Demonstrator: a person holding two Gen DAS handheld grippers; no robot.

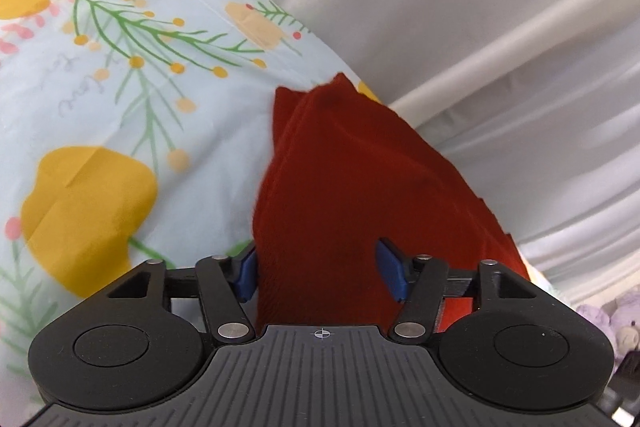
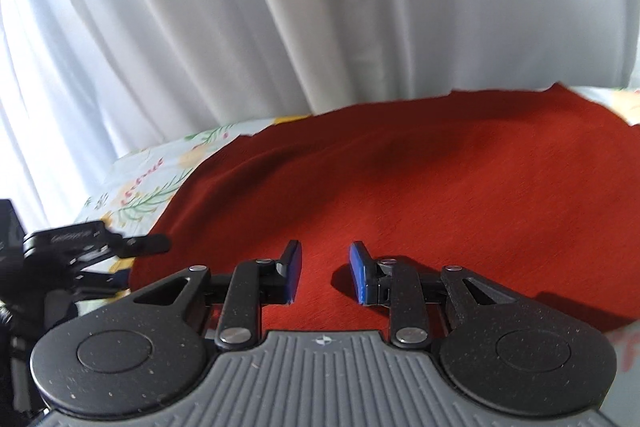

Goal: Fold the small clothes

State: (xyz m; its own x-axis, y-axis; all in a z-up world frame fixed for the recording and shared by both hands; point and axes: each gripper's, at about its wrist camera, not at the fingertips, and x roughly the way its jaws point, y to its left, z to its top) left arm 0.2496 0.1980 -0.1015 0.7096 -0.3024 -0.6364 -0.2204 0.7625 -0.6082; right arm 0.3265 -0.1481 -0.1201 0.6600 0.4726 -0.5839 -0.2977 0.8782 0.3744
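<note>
White curtains (image 2: 280,27) hang behind a surface covered with a pale floral sheet (image 1: 120,87); yellow flowers and green sprigs are printed on it. Red garment (image 1: 340,187) lies on the sheet near its curtain-side edge, bunched or folded into thick layers in the left wrist view.

Left gripper (image 1: 322,269): jaws part-way open, red cloth fills the gap between the blue pads (image 1: 390,267). Left pad sits right at the cloth's edge, right pad lies against or over the fabric; cannot tell if they press it. Cloth runs forward and up from the jaws to a peaked corner.

Right gripper (image 2: 325,273): jaws narrow but parted, with a clear gap and nothing between the blue pads (image 2: 294,273). It hangs over the flat spread of the garment, which covers most of the view ahead and under the fingers; casts shadow on the cloth, contact unclear. Sheet shows at left and far right of the cloth. Other gripper's black hardware (image 2: 72,247) is at the left edge, by the garment's left border.
</note>
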